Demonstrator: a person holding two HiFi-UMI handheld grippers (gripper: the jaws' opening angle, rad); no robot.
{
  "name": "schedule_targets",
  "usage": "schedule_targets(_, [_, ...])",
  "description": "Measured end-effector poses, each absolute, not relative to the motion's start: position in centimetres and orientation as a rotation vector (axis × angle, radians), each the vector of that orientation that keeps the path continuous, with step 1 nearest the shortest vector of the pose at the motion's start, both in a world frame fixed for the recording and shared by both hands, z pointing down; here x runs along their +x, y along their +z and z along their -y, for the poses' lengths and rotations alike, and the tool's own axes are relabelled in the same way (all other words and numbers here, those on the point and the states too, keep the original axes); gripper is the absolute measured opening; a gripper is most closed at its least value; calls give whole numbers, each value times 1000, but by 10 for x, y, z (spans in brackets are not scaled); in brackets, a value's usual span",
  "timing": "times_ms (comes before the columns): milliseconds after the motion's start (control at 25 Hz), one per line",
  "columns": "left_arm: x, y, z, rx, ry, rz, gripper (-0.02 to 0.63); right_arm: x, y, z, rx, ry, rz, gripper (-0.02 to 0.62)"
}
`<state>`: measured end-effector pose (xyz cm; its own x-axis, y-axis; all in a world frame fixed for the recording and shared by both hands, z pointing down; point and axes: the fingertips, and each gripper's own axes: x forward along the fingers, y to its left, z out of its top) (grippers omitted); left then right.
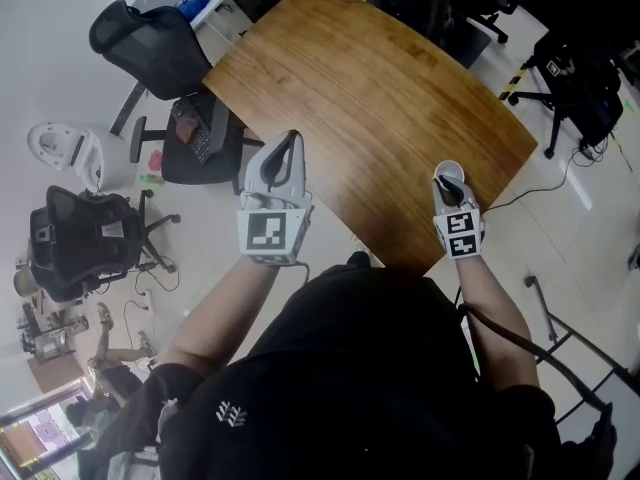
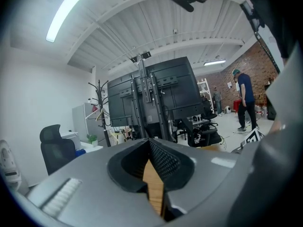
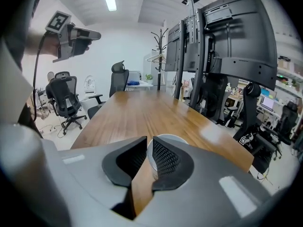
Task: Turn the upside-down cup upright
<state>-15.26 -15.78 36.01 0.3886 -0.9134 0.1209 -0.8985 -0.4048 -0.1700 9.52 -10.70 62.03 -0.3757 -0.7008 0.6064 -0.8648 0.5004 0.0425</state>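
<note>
Cup (image 1: 441, 172), white, stands mouth-up at the near right end of the desk (image 1: 370, 98), close to its near edge. The right claw (image 3: 149, 144) straddles the cup's rim with one jaw inside and one outside. The thin wall fills the slit between the tips, so the claw seems to pinch it, though the wide-angle view leaves the pressure unsure. The left claw (image 1: 291, 140) is closed on nothing, its tips together. It is held over the desk's near left edge, well apart from the cup. Both claws carry marker cubes (image 1: 272, 230) printed with black-and-white square patterns. A small white emblem (image 1: 230, 413) on the person's black shirt is too small to read. Black office chairs (image 1: 150, 43) stand on the floor left of the desk.
</note>
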Motion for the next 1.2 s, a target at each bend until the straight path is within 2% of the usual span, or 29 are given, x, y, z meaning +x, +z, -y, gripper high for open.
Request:
schedule_targets(240, [-118,372,162,-2636,-268,-1565,0,105,574,106,1369,324,2278,72])
schedule_targets(400, [-64,355,156,-2656,-126,-1445,0,142,500,113,1651,272,2313,70])
schedule_targets(520, [-32,365,159,-2707,-99,-1404,0,179,449,116,1923,224,2300,43])
schedule_targets(640, [-24,411,177,-2728,-225,-1478,0,212,461,114,2069,242,2199,3])
schedule_targets(720, [-19,433,180,-2732,-305,-1504,0,226,476,107,2107,277,2134,2])
schedule_targets(1200, [9,417,171,-2774,-253,-1343,0,218,472,92,2082,266,2130,0])
